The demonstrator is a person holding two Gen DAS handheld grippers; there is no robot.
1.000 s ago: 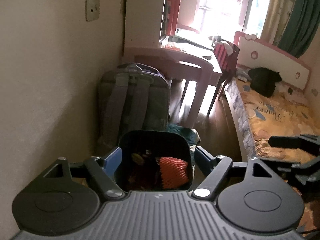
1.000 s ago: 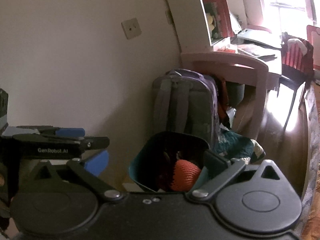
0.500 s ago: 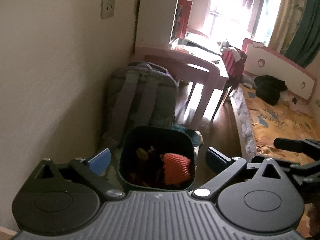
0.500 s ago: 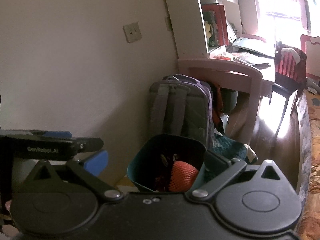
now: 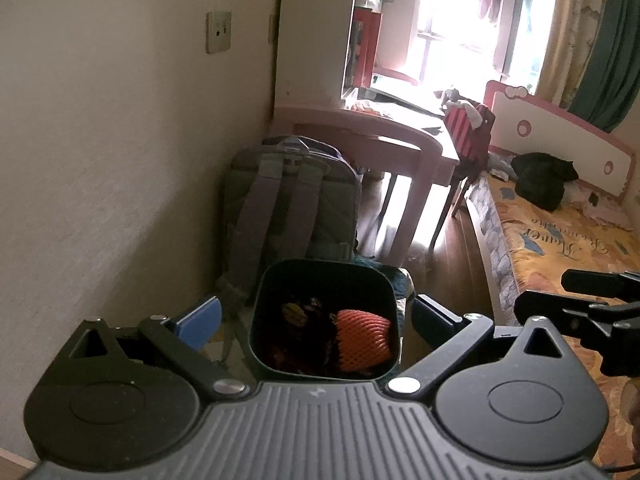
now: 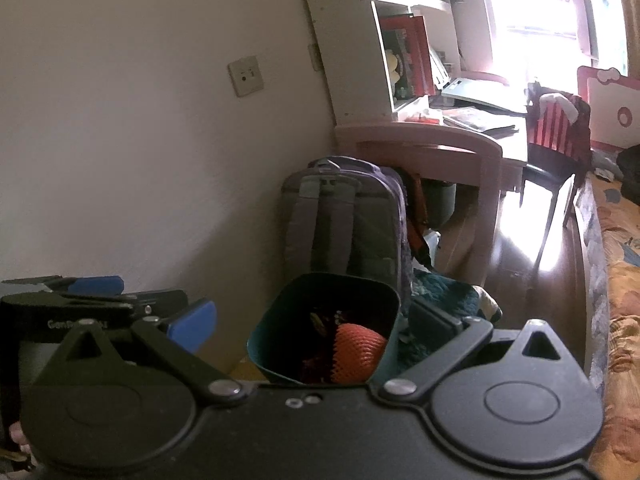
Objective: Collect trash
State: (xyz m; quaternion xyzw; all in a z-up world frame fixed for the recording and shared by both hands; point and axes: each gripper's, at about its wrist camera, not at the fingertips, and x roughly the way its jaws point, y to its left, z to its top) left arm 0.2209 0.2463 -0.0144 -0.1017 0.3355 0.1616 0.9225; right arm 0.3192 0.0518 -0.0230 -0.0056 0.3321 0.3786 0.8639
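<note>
Both tongs (image 5: 316, 318) (image 6: 312, 322) gape empty over upright bin (image 5: 320, 280); orange net (image 5: 362, 340) lies crosswise.

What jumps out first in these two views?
The orange foam net lying in the dark bin on the floor, framed between the open left hand-held gripper. Just behind the bin, a grey backpack stands by the wall, with the blown-out window beyond.

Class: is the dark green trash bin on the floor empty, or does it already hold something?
Not empty: the trash bin holds an orange foam net and darker scraps.
</note>
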